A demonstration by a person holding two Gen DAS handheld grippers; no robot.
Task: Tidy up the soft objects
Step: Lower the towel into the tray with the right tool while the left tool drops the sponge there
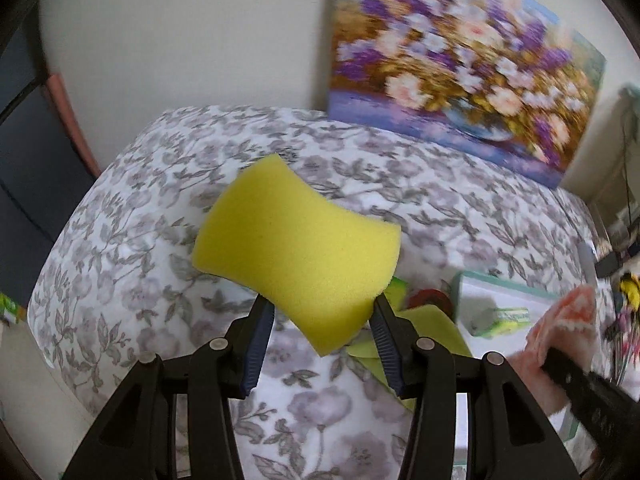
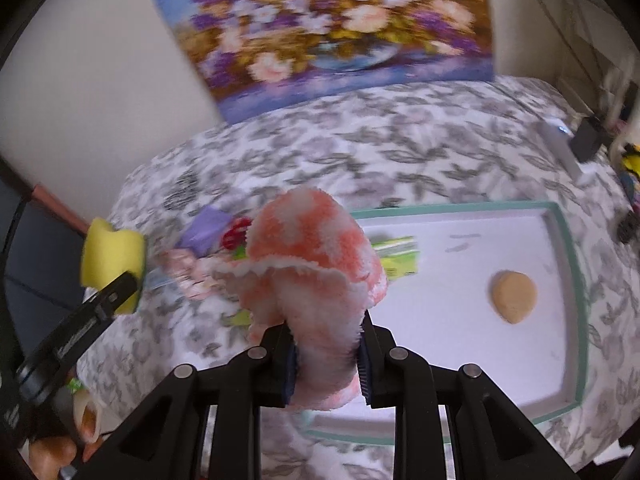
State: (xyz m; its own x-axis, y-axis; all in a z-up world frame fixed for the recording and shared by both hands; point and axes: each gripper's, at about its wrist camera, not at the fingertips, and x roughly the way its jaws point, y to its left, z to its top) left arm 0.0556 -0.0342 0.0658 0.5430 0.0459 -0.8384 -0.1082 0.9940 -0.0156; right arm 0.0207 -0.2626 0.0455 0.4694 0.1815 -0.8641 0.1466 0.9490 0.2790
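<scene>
left gripper (image 1: 322, 314) clenched on a yellow sponge (image 1: 296, 246), pinched at its lower end between both pads, sponge tilted and lifted above the floral tablecloth (image 1: 160, 200), not touching it. right gripper (image 2: 326, 354) grasping a fluffy pink-and-white cloth (image 2: 312, 268), bunched up between the jaws and held over the left edge of a white tray (image 2: 578, 300) with teal rim. inside the tray: a tan oval sponge (image 2: 513, 296) toward the right side, and a green packaged item (image 2: 400, 258) at the tray's left end, partly hidden behind the cloth. left of the tray on the tablecloth sits a blurry pile: purple cloth (image 2: 206, 226), something red (image 2: 236, 234), a pale floral piece (image 2: 186, 270). flower painting (image 2: 332, 28) leans against the wall at the table's far edge. in the left wrist view the pink cloth shows at right, near the tray.
</scene>
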